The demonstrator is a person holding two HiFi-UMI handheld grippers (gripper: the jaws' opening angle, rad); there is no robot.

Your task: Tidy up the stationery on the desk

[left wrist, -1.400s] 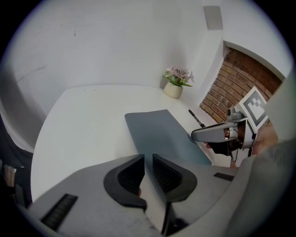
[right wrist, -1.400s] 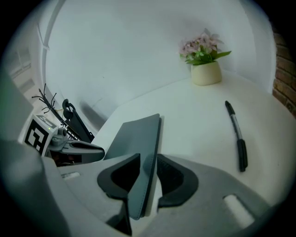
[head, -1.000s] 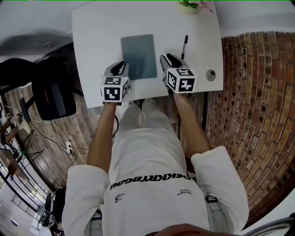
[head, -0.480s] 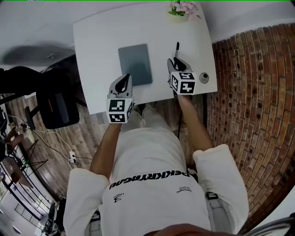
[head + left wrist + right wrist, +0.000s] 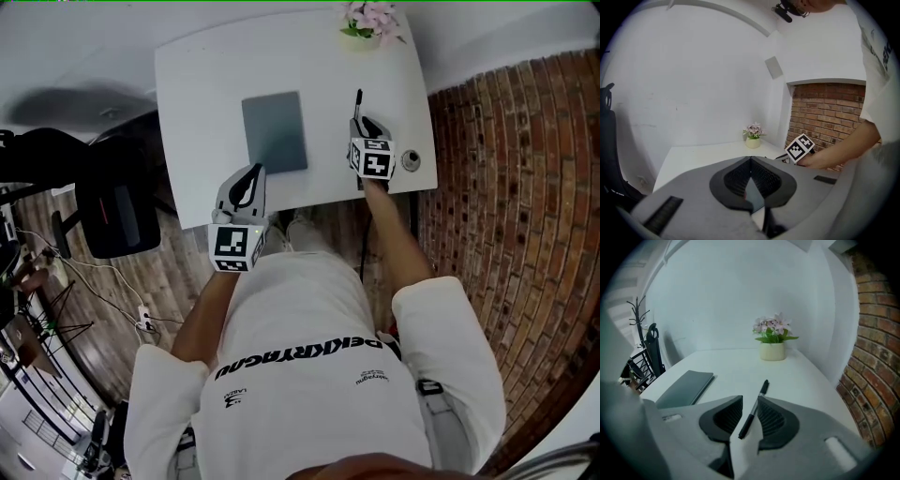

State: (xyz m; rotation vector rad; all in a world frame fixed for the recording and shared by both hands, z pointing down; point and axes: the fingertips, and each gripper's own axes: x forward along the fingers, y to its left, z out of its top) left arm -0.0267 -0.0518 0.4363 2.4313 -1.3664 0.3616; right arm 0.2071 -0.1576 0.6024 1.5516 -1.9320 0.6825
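A black pen (image 5: 357,101) (image 5: 753,411) lies on the white desk (image 5: 206,84), right of a grey notebook (image 5: 275,131) (image 5: 686,387). My right gripper (image 5: 360,124) (image 5: 750,398) stands open low over the pen's near end. Its jaws have just been closing a little, with the pen between the pads and not pressed. My left gripper (image 5: 254,173) (image 5: 751,159) hangs raised over the desk's front edge, near the notebook's near corner. Its tips meet with nothing between them. In the left gripper view the right gripper's marker cube (image 5: 800,147) shows at the right.
A small pot of pink flowers (image 5: 370,19) (image 5: 772,341) (image 5: 753,139) stands at the desk's far edge. A round cable hole (image 5: 410,161) sits by the right edge. A brick wall (image 5: 506,187) runs along the right, and a black chair (image 5: 112,211) stands to the left.
My left gripper has drawn back from the notebook's left side toward the desk's front edge and risen. My right gripper has moved from beside the notebook over to the pen.
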